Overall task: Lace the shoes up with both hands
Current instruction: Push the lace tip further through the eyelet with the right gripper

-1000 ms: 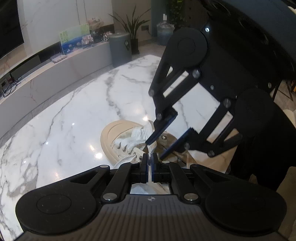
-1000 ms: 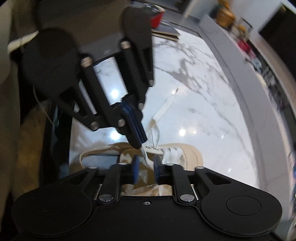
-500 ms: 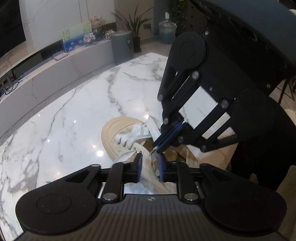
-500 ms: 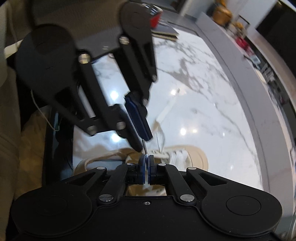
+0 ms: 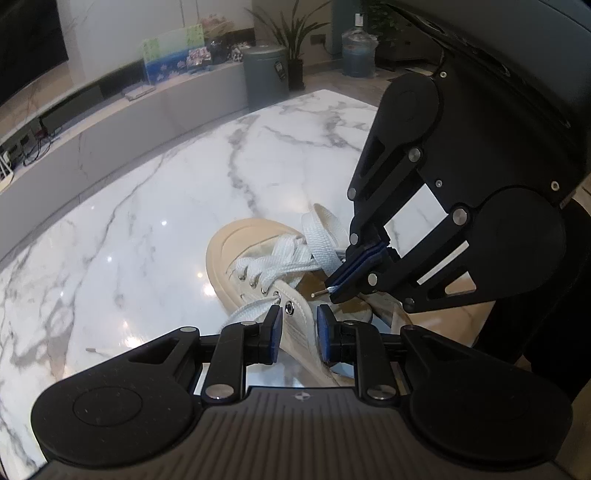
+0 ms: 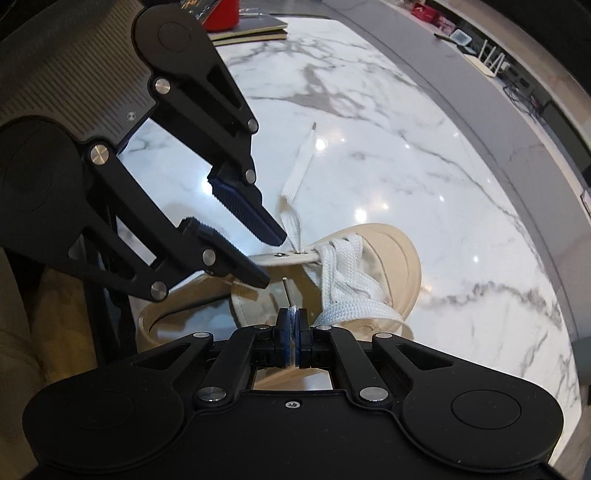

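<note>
1. Shoe (image 5: 236,251), cream canvas w/ thick rubber sole, sits on the marble table (image 5: 147,206), toe pointing away from me; lower eyelets already crossed w/ flat white lace (image 5: 273,264)
2. My right gripper (image 6: 292,325) is clamped tight on the lace tip (image 5: 320,293), thin metal-looking aglet poking out past the pads, aimed at the eyelet flap
3. My left gripper (image 5: 298,325) is parted, jaws straddling the eyelet flap (image 5: 295,314) but pads not pressing it as far as I can tell
4. Other lace end (image 6: 301,166) lies loose on the table beyond the shoe
5. Handling, my guess: lace is soft & floppy, only the tip is stiff enough to push, so best held just behind the tip. Canvas flap is limp, will fold away unless pinched near the empty eyelet (image 5: 289,307). Shoe is light, may skate on the glossy top if I tug
6. Around: red box (image 6: 221,14) & books at the far table edge, well apart. Real obstacle is my own two tools crowding the tongue area; the left finger sits just beside the eyelet I want
</note>
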### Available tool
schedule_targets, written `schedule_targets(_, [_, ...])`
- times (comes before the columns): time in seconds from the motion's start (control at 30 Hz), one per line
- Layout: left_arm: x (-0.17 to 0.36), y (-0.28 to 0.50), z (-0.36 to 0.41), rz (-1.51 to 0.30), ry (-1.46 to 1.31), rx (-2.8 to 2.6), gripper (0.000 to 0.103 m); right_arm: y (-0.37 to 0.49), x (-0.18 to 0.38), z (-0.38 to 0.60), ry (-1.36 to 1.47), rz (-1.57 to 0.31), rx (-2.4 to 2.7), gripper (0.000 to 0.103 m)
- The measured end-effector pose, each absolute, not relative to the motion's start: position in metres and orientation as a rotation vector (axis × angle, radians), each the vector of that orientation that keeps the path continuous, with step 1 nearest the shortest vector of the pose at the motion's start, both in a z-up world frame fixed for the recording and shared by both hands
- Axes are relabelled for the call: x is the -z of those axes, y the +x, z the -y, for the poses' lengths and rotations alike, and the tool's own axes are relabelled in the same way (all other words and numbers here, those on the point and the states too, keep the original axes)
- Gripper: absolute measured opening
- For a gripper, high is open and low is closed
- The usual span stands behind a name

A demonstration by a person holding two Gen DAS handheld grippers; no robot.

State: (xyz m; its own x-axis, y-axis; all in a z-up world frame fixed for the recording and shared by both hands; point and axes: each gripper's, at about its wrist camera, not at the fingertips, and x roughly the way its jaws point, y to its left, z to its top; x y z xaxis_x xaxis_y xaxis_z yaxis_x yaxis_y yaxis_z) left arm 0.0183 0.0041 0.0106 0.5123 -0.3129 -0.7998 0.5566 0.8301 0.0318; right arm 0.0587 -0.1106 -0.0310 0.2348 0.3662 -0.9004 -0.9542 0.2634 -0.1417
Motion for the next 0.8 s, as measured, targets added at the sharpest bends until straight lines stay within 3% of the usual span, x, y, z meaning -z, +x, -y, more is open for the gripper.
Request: schedule_targets(0.8, [-0.0043, 0.0162, -0.0053, -0.919, 0.275, 0.5, 0.02, 0.0602, 0.0262, 0.1104, -0.794, -0.901, -1.034, 0.001])
